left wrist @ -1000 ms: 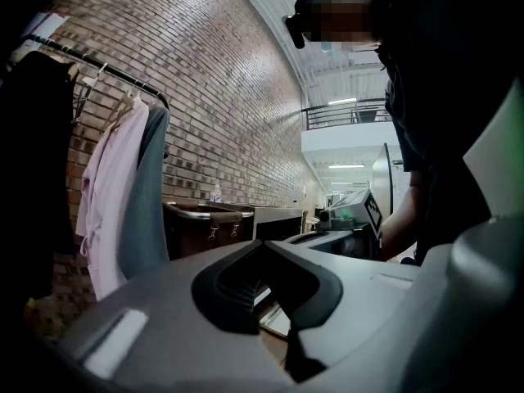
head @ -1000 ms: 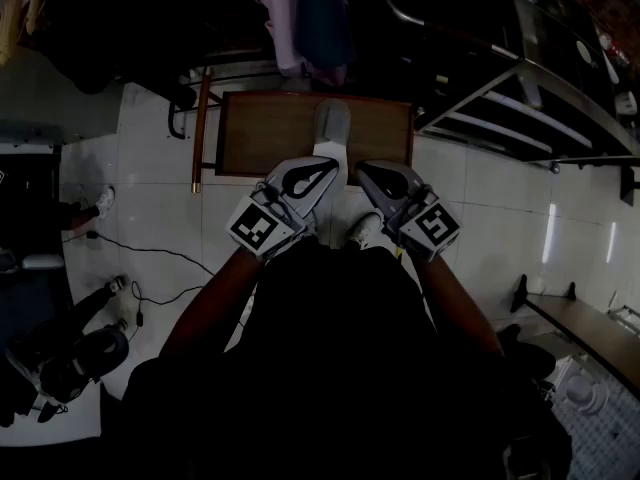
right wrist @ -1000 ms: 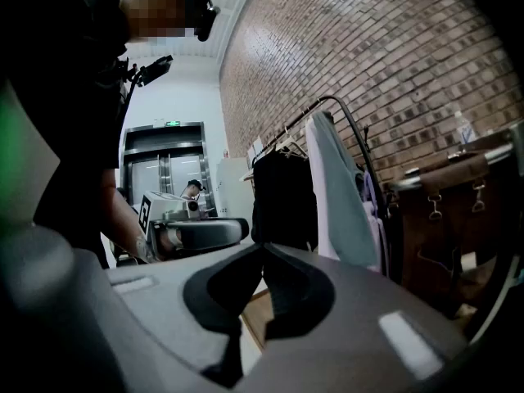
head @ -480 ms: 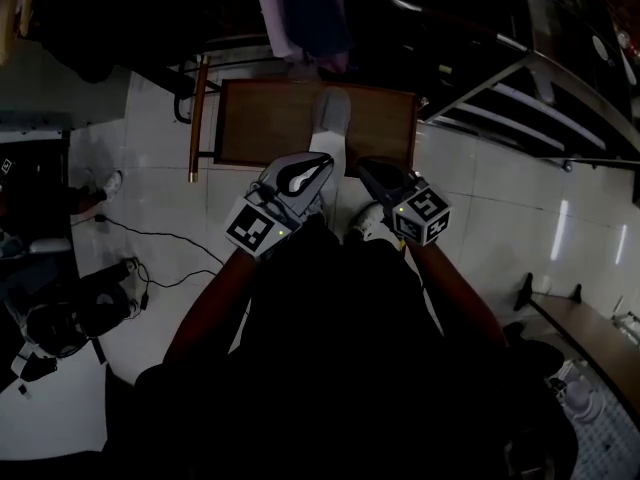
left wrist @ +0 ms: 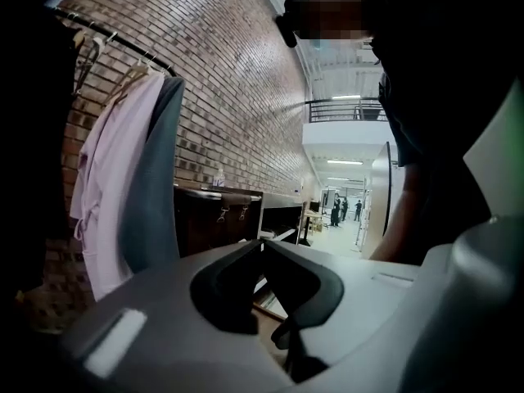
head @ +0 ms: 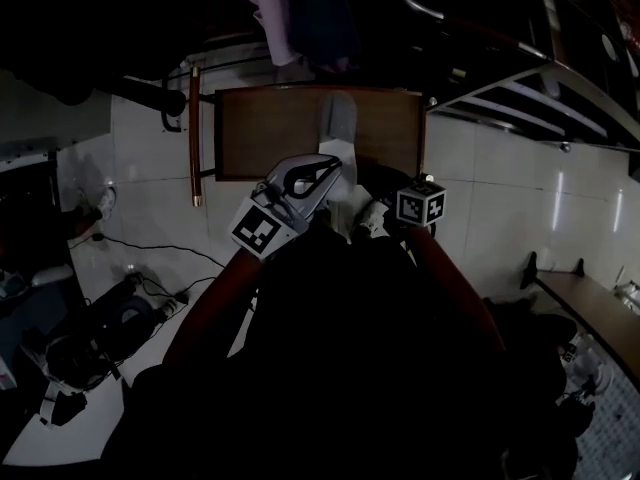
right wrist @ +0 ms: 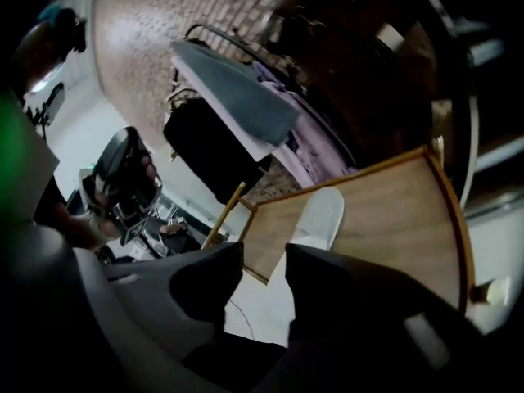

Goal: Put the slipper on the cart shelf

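Grey, the right gripper (right wrist: 264, 256) has just been opening its jaws. They stand partly apart, with nothing pressed between them. The left gripper (left wrist: 260, 244) has its tips together and is empty. At one o'clock from the right jaws the white slipper (right wrist: 321, 213) lies flat on the wooden shelf (right wrist: 393, 219), toe toward twelve and heel by the near edge. It looks light, soft and floppy, not fragile. A pinch across the heel rim or sole edge should carry it.
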`<state>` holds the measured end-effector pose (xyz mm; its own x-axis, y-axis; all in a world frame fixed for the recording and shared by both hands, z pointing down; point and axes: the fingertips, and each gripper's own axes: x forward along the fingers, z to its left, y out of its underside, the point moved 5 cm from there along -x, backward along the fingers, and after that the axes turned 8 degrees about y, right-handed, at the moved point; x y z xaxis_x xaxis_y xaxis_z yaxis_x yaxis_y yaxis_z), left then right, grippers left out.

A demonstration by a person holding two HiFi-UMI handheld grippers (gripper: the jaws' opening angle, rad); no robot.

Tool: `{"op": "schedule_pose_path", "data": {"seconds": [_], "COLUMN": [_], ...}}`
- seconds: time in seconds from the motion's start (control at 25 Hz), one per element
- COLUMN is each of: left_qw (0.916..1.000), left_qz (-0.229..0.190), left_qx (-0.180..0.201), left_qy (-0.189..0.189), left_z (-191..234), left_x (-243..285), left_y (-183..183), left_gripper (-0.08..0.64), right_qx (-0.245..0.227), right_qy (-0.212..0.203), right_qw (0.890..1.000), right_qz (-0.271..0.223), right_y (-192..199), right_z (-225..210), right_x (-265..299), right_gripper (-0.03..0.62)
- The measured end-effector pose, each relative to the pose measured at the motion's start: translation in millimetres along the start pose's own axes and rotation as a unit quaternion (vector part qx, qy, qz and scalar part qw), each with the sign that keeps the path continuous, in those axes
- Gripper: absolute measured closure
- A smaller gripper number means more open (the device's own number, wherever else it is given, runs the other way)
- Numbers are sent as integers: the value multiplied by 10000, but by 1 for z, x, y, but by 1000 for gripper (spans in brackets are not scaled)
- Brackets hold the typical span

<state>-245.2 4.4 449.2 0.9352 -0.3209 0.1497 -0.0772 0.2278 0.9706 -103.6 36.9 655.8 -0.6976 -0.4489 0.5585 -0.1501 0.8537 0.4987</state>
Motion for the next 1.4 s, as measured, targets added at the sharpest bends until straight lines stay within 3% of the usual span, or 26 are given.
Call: {"op": "schedule_pose_path", "data": {"seconds": [0.08, 0.28, 0.48, 0.68, 0.92, 0.96, 1.04, 1.4], "left_qw": [10000, 9995, 9989, 9986, 9984, 9985, 9986, 9985], "left_qz": [21, -6, 3, 50, 157, 159, 157, 149], "left_qx": [-70, -231, -391, -477, -535, -530, -509, -512], "left_qy": [61, 198, 262, 213, 40, 0, -60, -128], "left_z": [9, 25, 32, 41, 51, 53, 55, 44], "left_x": [-2, -3, -7, -15, -27, -29, -34, -37], "left_y": [5, 12, 19, 26, 32, 32, 34, 35], "left_gripper": [548, 548, 548, 548, 548, 548, 548, 548], "right_qx": [462, 780, 1127, 1567, 1736, 1710, 1631, 1302], "right_qy": [119, 283, 359, -96, -233, -254, -325, -458], "right_qw": [9986, 9910, 9826, 9706, 9578, 9572, 9587, 9777], "right_qz": [239, 1050, 1431, 1825, 2280, 2323, 2309, 1583], "right_y": [13, 43, 58, 66, 74, 73, 71, 45], "right_z": [-19, -49, -60, -53, -46, -43, -39, -21], "right_x": [20, 59, 82, 103, 124, 126, 128, 88], "right_gripper": [405, 342, 337, 337, 340, 363, 502, 526]}}
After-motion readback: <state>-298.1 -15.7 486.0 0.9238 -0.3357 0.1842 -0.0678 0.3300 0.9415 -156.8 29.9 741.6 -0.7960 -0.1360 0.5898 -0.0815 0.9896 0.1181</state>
